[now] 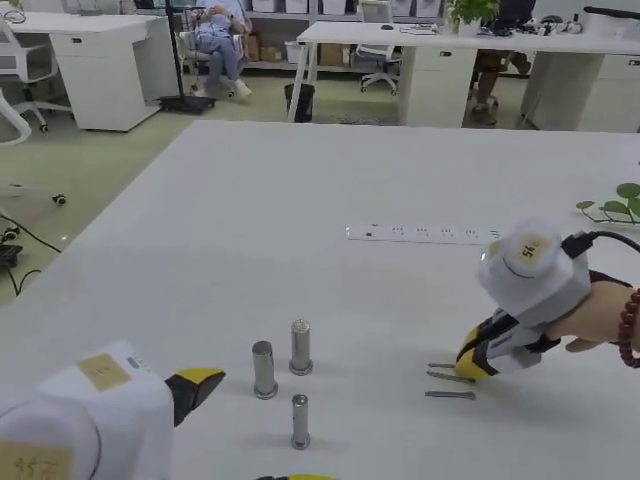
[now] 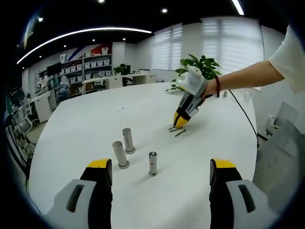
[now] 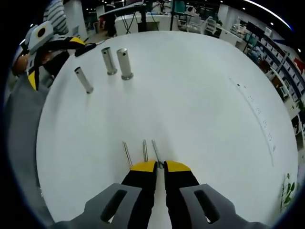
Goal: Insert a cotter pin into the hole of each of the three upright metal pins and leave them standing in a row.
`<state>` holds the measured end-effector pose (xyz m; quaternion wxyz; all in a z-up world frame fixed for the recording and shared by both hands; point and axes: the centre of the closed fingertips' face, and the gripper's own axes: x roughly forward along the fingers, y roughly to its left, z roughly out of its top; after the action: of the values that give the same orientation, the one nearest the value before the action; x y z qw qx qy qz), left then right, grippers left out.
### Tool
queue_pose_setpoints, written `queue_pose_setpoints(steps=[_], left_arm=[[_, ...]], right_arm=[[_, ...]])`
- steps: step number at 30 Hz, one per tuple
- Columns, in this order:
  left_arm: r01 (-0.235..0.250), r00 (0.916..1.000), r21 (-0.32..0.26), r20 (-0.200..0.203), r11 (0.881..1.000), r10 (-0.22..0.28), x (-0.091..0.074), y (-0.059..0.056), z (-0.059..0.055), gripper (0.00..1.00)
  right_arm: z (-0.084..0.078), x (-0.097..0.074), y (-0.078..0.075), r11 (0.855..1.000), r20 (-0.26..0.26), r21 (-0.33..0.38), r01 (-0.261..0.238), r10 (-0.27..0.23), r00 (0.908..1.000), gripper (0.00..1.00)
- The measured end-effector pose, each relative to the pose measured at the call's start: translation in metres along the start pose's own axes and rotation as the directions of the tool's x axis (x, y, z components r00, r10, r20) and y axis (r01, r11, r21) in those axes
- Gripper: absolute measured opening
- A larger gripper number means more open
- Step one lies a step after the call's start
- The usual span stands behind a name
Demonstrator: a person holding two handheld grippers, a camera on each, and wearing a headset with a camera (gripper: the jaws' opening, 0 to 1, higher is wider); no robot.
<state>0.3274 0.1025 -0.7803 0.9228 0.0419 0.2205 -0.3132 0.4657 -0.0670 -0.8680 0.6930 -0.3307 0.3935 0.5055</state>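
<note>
Your right tool [image 3: 160, 165] is nearly closed at the cotter pins [image 3: 145, 150], which lie right of the metal pins [image 1: 265, 368]; whether it grips one, I cannot tell. Pinch only one, squarely. Your left tool [image 2: 161, 163] is wide, just before the metal pins.

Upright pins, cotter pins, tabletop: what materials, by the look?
Upright pins: metal, probably steel; satin silver-grey with bright highlights. Cotter pins: thin metal wire or strip, duller grey; alloy unclear. Tabletop: matte white, likely laminate; smooth, barely reflective.
</note>
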Motion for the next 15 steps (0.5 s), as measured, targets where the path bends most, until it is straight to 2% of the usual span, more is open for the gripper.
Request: queue_pose_setpoints(steps=[3,5,11,15], left_arm=[[0.004,1.0,-0.002,-0.005,1.0,-0.004,-0.0011,0.0008,-0.0011,0.83],[0.003,0.9999,0.003,-0.016,1.0,-0.003,-0.0014,0.0016,-0.0034,0.81],[-0.002,0.9996,0.002,-0.027,1.0,0.002,-0.0031,0.0043,-0.007,0.78],[-0.005,0.9996,0.0,-0.029,1.0,0.005,-0.0043,0.0052,-0.0073,0.77]], right_arm=[[0.0,0.0001,0.0006,1.0,-0.015,-0.027,-0.003,0.002,0.9999,0.07],[0.0023,0.0007,0.0036,1.0,-0.007,-0.021,-0.02,0.019,0.9998,0.05],[0.0033,0.0009,0.0078,0.999,-0.042,-0.046,0.01,-0.012,0.999,0.02],[0.0031,0.0009,0.0073,0.998,-0.043,-0.054,0.021,-0.023,0.9988,0.02]])
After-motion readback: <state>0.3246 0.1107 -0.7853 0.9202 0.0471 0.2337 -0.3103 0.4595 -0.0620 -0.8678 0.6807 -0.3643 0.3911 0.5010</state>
